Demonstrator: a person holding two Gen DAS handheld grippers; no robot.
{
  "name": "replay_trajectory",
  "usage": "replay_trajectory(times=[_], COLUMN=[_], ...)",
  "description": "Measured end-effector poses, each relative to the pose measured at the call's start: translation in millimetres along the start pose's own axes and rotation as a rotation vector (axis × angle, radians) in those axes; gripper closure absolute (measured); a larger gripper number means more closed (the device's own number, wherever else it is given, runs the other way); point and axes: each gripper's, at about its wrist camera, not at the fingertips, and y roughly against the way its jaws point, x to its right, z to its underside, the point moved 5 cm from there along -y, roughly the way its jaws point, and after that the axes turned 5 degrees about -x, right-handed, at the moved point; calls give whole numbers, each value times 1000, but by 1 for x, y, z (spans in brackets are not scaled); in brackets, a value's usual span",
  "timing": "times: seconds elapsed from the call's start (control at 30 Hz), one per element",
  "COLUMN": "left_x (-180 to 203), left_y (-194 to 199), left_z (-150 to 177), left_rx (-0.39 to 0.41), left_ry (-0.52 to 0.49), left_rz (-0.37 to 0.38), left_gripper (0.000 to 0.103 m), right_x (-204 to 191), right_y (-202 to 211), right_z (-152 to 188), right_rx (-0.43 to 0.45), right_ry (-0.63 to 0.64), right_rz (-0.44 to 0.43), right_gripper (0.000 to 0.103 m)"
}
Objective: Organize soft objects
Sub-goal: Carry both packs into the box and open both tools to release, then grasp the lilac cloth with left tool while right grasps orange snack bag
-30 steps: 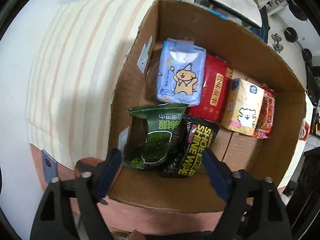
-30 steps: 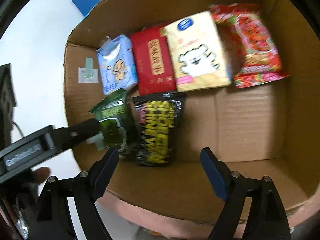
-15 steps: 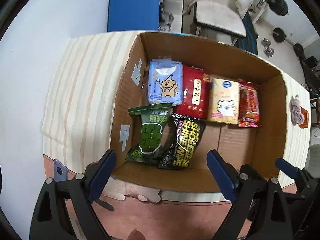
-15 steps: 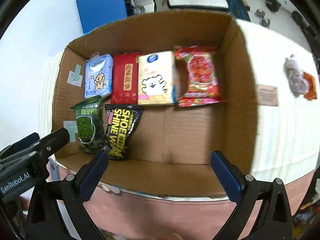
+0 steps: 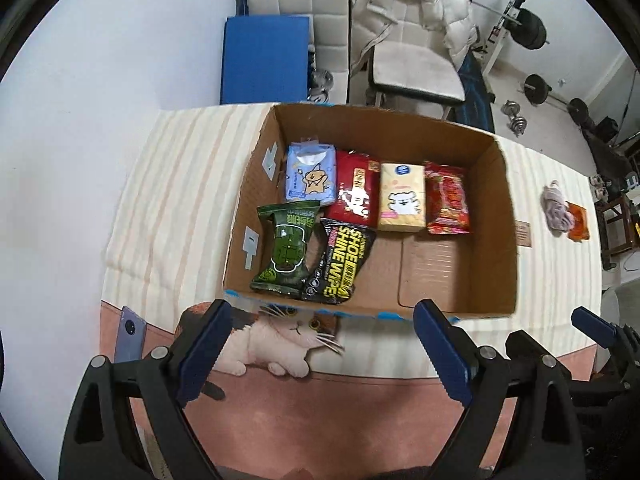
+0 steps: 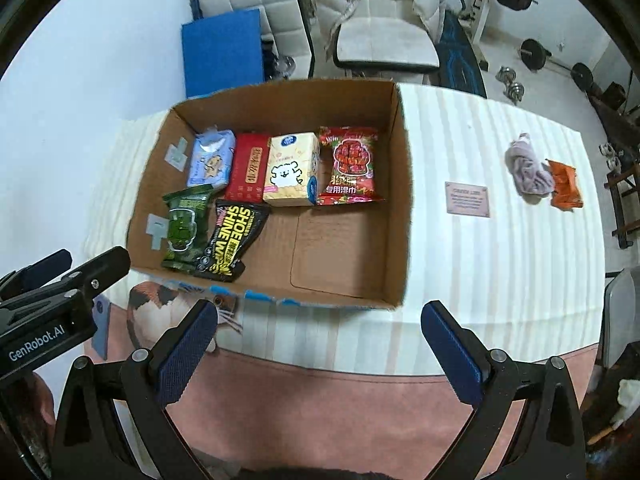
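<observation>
A cardboard box (image 5: 494, 216) (image 6: 402, 200) stands on the striped table. Inside lie several soft packs: a blue tissue pack (image 5: 310, 178) (image 6: 211, 163), a red pack (image 5: 356, 194), a yellow tissue pack (image 5: 402, 198) (image 6: 292, 176), a red wipes pack (image 5: 446, 198) (image 6: 352, 166), a green pack (image 5: 286, 248) (image 6: 184, 232) and a black shoe-wipe pack (image 5: 340, 266) (image 6: 230, 242). My left gripper (image 5: 322, 350) and right gripper (image 6: 320, 350) are both open and empty, held above the table's near edge. A grey cloth (image 6: 528, 170) and an orange pack (image 6: 566, 184) lie far right.
A small pink card (image 6: 467, 199) lies right of the box. A cat picture (image 5: 288, 338) shows on the table's near edge. A purple phone (image 5: 130, 334) lies at the left. Chairs, a blue panel and weights stand beyond the table.
Both grippers have pulled back and up from the box, so the whole box and table now show. The packs have not moved.
</observation>
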Motion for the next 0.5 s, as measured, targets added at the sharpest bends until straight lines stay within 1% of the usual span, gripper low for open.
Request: replay_trajectory(times=[0.27,0.43,0.5], left_x=[23,48,67], left_y=[39,52,54], left_z=[13,6,-1], left_rx=[56,81,79], left_ry=[-19,-35,-43], left_rz=[2,-15,5], left_gripper=[10,10,10], right_x=[13,33,47], right_y=[40,56,63], right_z=[18,18,14], right_rx=[49,68,78], right_ry=[18,-8,-27], right_rz=[-36,-85,-104], right_gripper=[0,0,0])
